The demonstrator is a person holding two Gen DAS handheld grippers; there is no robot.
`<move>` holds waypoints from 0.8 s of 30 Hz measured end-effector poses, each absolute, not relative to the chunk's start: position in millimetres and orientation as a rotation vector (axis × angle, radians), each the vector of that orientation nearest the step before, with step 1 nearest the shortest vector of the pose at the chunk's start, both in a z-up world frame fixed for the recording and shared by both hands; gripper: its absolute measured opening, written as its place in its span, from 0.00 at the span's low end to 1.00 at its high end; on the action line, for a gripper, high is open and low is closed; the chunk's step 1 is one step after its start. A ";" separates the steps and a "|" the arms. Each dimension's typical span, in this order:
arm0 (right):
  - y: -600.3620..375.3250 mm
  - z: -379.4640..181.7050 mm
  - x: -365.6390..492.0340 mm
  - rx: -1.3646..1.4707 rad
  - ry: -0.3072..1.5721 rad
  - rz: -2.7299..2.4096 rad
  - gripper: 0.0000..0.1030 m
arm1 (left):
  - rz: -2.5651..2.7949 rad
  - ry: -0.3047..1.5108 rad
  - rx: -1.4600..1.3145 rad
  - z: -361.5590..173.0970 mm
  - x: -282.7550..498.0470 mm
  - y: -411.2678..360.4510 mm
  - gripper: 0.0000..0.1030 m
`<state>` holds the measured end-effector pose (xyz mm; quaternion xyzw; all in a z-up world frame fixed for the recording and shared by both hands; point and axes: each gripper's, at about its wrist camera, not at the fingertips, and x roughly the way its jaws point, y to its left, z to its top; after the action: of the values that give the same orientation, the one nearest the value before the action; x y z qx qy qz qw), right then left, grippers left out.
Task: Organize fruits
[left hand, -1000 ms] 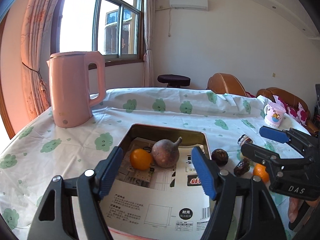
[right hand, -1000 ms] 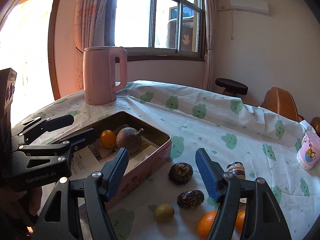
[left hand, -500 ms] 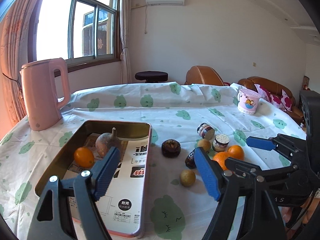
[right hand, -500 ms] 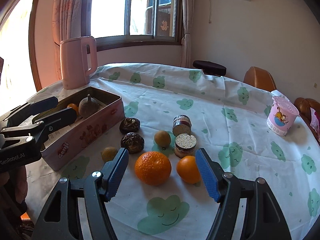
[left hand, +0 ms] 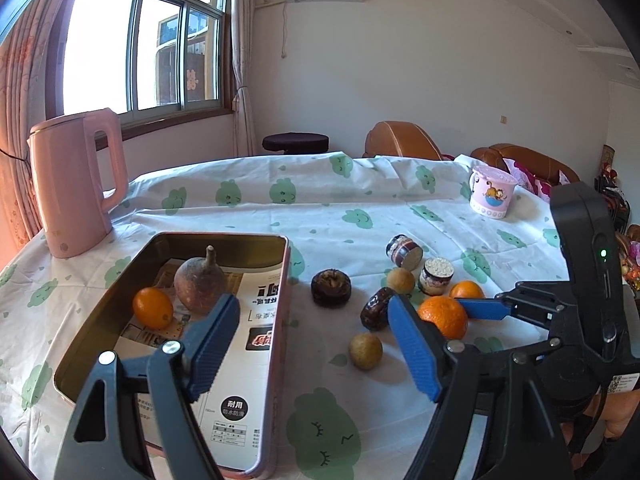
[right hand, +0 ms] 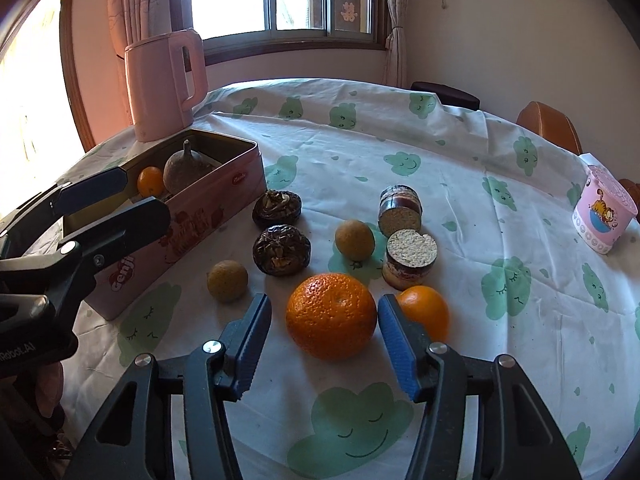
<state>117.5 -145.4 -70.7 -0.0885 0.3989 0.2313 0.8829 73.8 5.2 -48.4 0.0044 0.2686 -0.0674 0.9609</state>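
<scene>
A: What differs from a moment ago?

B: The right tongs (right hand: pixel 322 320) have come down around the big orange (right hand: pixel 331 315) and their jaws have just been closing. The orange sits between the blue pads; the right pad looks to be at its skin, the left pad still shows a gap, so nothing is gripped yet. The left view has swung off the tin (left hand: pixel 280 280) toward the loose fruit.

A: And the left tongs (left hand: pixel 316 344)?

B: Wide open, holding nothing, hovering over the tin's near right edge and the tabletop (left hand: pixel 328 208).

A: What is in the tin?

B: A small orange (left hand: pixel 153 307) and a round brown fruit with a stalk (left hand: pixel 200 283), lying on printed paper. The tin is a pink rectangular metal box with a gold-coloured inside.

A: The rest?

B: On the cloud-print cloth: two dark wrinkled fruits (right hand: pixel 281 251), two dull yellow-brown round fruits (right hand: pixel 227 281), a second smaller orange (right hand: pixel 425 309) just right of the big one, and two short cylinders with grainy pale ends (right hand: pixel 410 254). The big orange has pebbled skin. A pink kettle (right hand: pixel 164 84) stands behind the tin, a pink cup (right hand: pixel 604 210) well apart at the right.
</scene>
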 end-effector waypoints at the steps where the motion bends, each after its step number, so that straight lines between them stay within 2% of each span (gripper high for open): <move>1: -144.5 -72.9 119.1 -0.189 0.844 0.479 0.54 | -0.142 0.549 0.010 -48.7 74.6 4.8 0.77; 2: -144.2 -73.5 118.9 -0.193 0.846 0.474 0.49 | -0.146 0.551 0.009 -49.2 75.0 4.4 0.77; 6: -146.3 -67.5 111.9 -0.203 0.796 0.450 0.47 | -0.168 0.561 0.013 -50.2 75.8 2.1 0.74; 14: -177.1 -51.4 106.7 -0.109 0.683 0.328 0.47 | -0.238 0.629 0.061 -56.3 82.6 -18.4 0.51; 20: -185.7 -51.0 112.2 -0.072 0.693 0.330 0.47 | -0.263 0.719 0.100 -67.2 92.6 -35.3 0.49; 22: -185.4 -51.0 112.3 -0.071 0.693 0.335 0.47 | -0.261 0.749 0.114 -71.2 96.1 -38.6 0.43; 24: -185.4 -50.8 112.2 -0.071 0.693 0.338 0.47 | -0.265 0.776 0.119 -74.7 99.6 -40.2 0.43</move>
<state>112.2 -185.4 -50.8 -0.0347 0.3377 0.1647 0.9261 99.6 -40.2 -74.7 0.0579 0.3769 -0.1285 0.9155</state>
